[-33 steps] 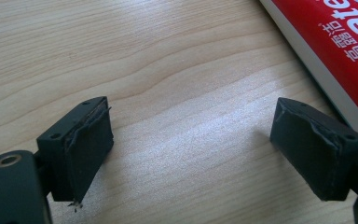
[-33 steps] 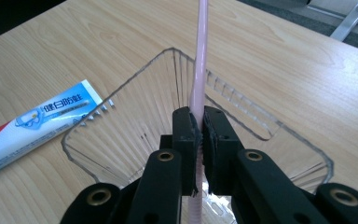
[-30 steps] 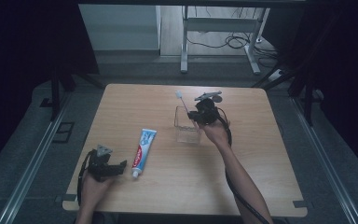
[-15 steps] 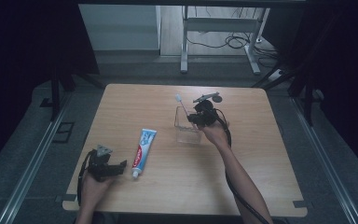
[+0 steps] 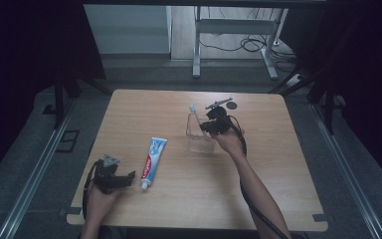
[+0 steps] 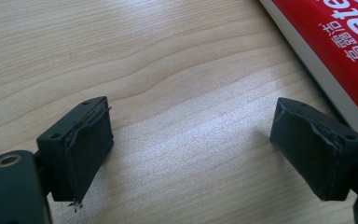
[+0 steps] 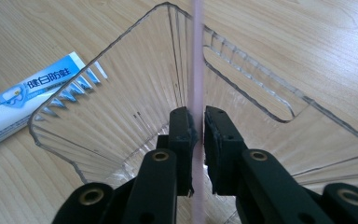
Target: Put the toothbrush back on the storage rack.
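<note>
**Letting the toothbrush settle in the clear holder**

We hold the right gripper [image 7: 196, 133] over the clear ribbed holder [image 7: 121, 116], with the pink toothbrush handle [image 7: 197, 60] running up between its 2 pads. The jaws stand narrow and have just been opening a little; in the right gripper view a thin gap shows on the right side of the handle, so we judge the grip to be loosening, not yet clear. In the high view the toothbrush [image 5: 194, 110] stands nearly upright in the holder [image 5: 199, 134], head up, leaning toward the far left corner, and the right gripper [image 5: 210, 125] sits at the holder's right rim.

To do this step well, we open the jaws slowly and evenly, so neither pad drags the handle sideways. We keep the hand still until the brush rests against the wall on its own weight. Then we lift straight up and away from the rim, since the light holder could tip if a jaw catches its edge.

The left gripper [image 6: 193, 154] rests low over the table [image 6: 168, 60] with its jaws wide and nothing between them; the toothpaste tube [image 6: 335, 42] lies just beside its right pad. In the high view the tube [image 5: 153, 157] lies flat, well apart from the holder. We leave it alone for now.
</note>
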